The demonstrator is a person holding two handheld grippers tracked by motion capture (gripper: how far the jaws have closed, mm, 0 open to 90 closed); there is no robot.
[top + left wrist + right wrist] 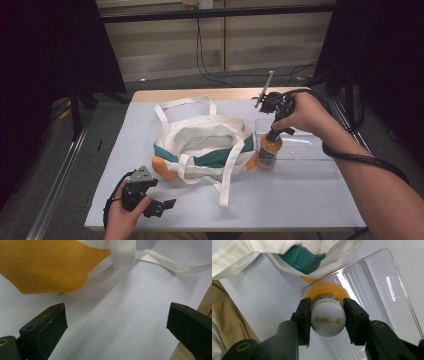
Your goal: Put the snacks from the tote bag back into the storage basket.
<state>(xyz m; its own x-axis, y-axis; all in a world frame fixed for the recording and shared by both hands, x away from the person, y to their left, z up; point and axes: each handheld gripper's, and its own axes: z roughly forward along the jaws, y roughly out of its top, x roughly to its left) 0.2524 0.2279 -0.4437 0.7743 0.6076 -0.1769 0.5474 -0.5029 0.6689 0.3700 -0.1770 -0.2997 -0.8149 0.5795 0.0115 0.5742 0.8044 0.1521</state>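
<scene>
Right gripper (326,320) clamps bottle (268,150) cap at tray (310,162) left end; left gripper (115,330) open, idle. Next, probably: lift into bag (200,145).

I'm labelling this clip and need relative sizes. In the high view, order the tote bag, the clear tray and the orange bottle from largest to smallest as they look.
1. tote bag
2. clear tray, narrower than the bag
3. orange bottle, held by the right gripper, clearly smallest

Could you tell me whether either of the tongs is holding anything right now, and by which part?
The right tongs grip the orange bottle by its white cap, one jaw on either side. The left tongs are open, holding nothing.
</scene>
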